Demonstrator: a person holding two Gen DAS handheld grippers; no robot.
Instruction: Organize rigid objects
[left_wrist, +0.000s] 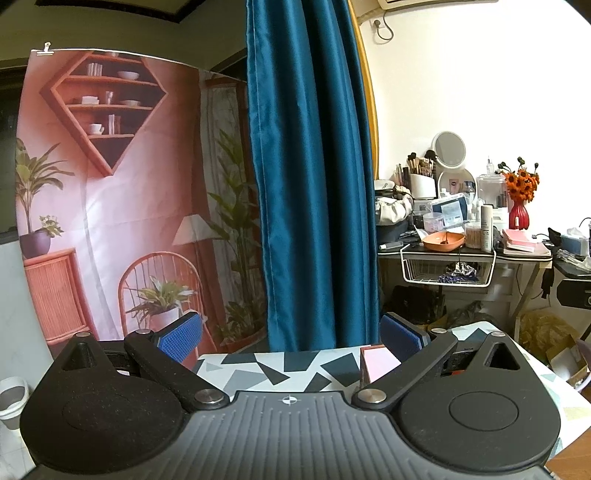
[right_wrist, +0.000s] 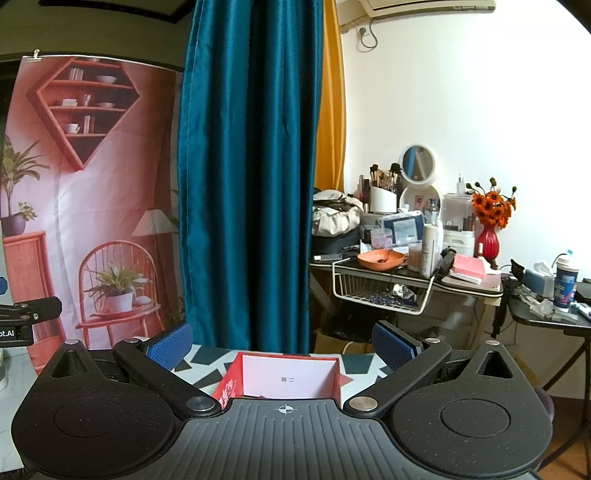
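An open red box (right_wrist: 284, 380) with a pale pink inside stands on the table with the black, grey and white triangle cloth (right_wrist: 207, 363), right below my right gripper (right_wrist: 284, 343), whose blue-padded jaws stand wide apart and empty. In the left wrist view the same box (left_wrist: 376, 363) shows by its corner next to the right blue finger (left_wrist: 400, 338). My left gripper (left_wrist: 291, 334) is open and empty above the patterned table (left_wrist: 273, 369).
A teal curtain (left_wrist: 314, 177) hangs straight ahead beyond the table. A printed pink backdrop (left_wrist: 110, 192) hangs at left. A cluttered dressing table (right_wrist: 406, 273) with mirror, orange bowl and red flower vase (right_wrist: 487, 243) stands at right. A white bin (left_wrist: 13, 400) sits low left.
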